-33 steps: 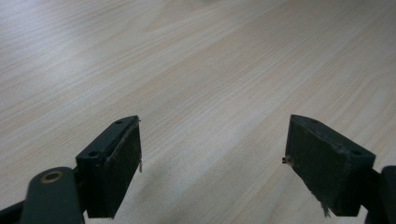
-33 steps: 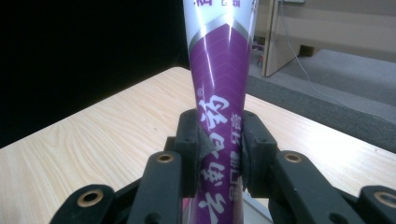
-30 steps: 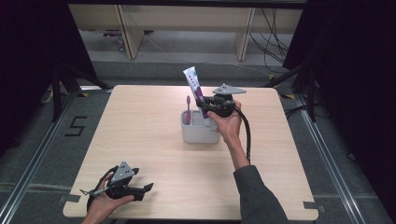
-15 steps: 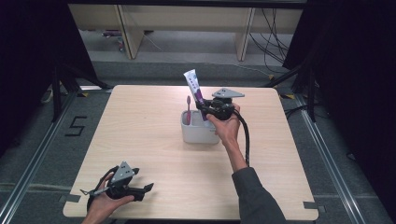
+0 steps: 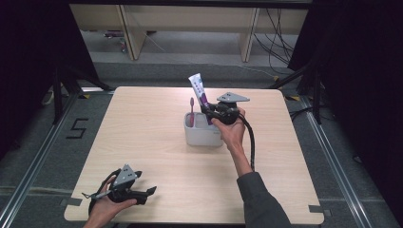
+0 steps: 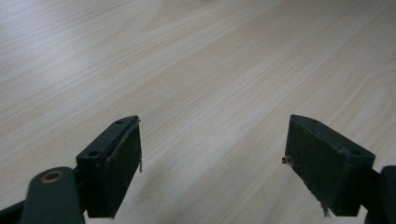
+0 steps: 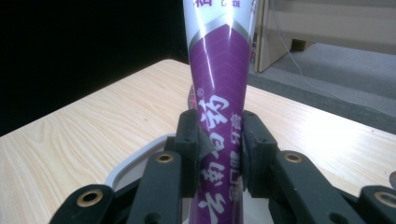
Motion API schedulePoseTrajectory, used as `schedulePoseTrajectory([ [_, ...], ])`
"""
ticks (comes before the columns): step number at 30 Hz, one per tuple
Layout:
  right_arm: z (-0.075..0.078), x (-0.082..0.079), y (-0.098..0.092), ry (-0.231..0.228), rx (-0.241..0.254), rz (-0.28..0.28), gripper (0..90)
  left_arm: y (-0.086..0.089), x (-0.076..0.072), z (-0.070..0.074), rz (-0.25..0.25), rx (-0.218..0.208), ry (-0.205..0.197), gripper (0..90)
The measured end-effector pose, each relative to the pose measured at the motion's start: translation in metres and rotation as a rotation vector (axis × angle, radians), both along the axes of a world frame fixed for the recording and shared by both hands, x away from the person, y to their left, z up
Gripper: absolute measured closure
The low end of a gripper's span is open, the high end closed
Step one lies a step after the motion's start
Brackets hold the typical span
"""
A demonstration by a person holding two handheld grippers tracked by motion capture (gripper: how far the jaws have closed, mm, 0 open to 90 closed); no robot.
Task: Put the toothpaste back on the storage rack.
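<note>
Plain wood grain runs across the table (image 5: 157,142), and at its near left corner in the high view the person's left hand (image 5: 102,209) rests with the left gripper (image 5: 138,194) lying low on the surface, pointing right. Seen in the left gripper view, the left gripper (image 6: 212,158) has its two black jaws standing wide apart with nothing but bare tabletop between them.

Further right, near the middle of the table and toward its far side, stands a white holder (image 5: 202,135). A pink toothbrush (image 5: 191,111) stands upright in its left part, head up.

Just to the right of that brush, a toothpaste tube (image 5: 199,92), purple below and white at the top, rises from the holder and leans slightly to the left. The right gripper (image 5: 209,110) reaches in from the right at the holder's rim, held by the right hand (image 5: 230,130), whose dark sleeve (image 5: 259,199) comes up from the bottom edge. In the right gripper view the right gripper (image 7: 217,154) has its jaws pressed against both sides of the purple lower part of the toothpaste tube (image 7: 219,84), clamped on it above the holder (image 7: 135,163).
</note>
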State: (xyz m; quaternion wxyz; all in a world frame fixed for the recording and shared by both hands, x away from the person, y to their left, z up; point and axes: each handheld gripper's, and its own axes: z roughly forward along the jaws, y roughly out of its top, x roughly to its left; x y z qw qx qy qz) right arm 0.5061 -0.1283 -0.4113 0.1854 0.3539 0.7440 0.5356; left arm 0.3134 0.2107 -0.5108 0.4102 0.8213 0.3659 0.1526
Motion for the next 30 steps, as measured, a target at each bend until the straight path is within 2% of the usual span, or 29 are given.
schedulePoseTrajectory([
  [1, -0.001, 0.0, -0.001, -0.015, -0.011, -0.002, 72.3, 0.001, 0.0, 0.0, -0.002, 0.016, -0.006, 18.3],
  [2, -0.003, -0.001, -0.001, 0.003, 0.003, 0.003, 72.3, 0.0, 0.0, -0.001, 0.004, 0.004, -0.004, 18.3],
  [4, -0.003, -0.002, -0.001, 0.004, 0.003, -0.007, 72.2, 0.0, 0.0, 0.0, 0.003, -0.003, -0.006, 18.3],
  [5, -0.005, 0.0, -0.003, -0.021, -0.009, 0.0, 72.2, 0.0, 0.0, 0.0, 0.001, -0.001, -0.004, 18.3],
  [6, -0.005, -0.002, -0.003, 0.019, 0.006, 0.001, 72.2, 0.0, 0.0, 0.0, 0.004, 0.002, -0.002, 18.4],
  [8, -0.008, -0.001, -0.004, 0.017, -0.004, 0.002, 72.2, 0.0, 0.0, 0.0, 0.001, 0.015, -0.006, 18.4],
  [10, -0.009, -0.002, -0.004, 0.026, -0.004, -0.01, 72.2, -0.001, 0.0, 0.0, 0.002, -0.005, -0.005, 18.4],
  [11, -0.011, 0.0, -0.005, 0.005, -0.018, -0.002, 72.2, 0.0, 0.0, 0.0, 0.003, 0.003, 0.001, 18.4],
  [13, -0.012, -0.001, -0.004, 0.007, -0.01, -0.011, 72.1, 0.0, -0.001, 0.0, 0.002, 0.0, 0.001, 18.4],
  [14, -0.014, 0.0, -0.004, 0.01, -0.023, -0.008, 72.1, 0.0, 0.0, 0.0, 0.002, 0.013, -0.006, 18.4],
  [21, -0.016, 0.001, -0.005, -0.006, -0.049, 0.017, 72.0, -0.001, -0.001, -0.001, -0.001, -0.002, 0.002, 18.4],
  [23, -0.017, -0.001, -0.005, 0.019, -0.042, -0.007, 72.0, -0.001, -0.001, -0.001, -0.005, 0.003, 0.002, 18.4],
  [25, -0.017, -0.001, -0.005, 0.022, -0.051, -0.007, 72.0, -0.001, 0.0, -0.001, -0.002, 0.014, -0.002, 18.4],
  [30, -0.018, 0.001, -0.007, 0.004, -0.074, 0.006, 71.9, -0.001, -0.001, 0.0, -0.006, 0.009, 0.002, 18.4],
])
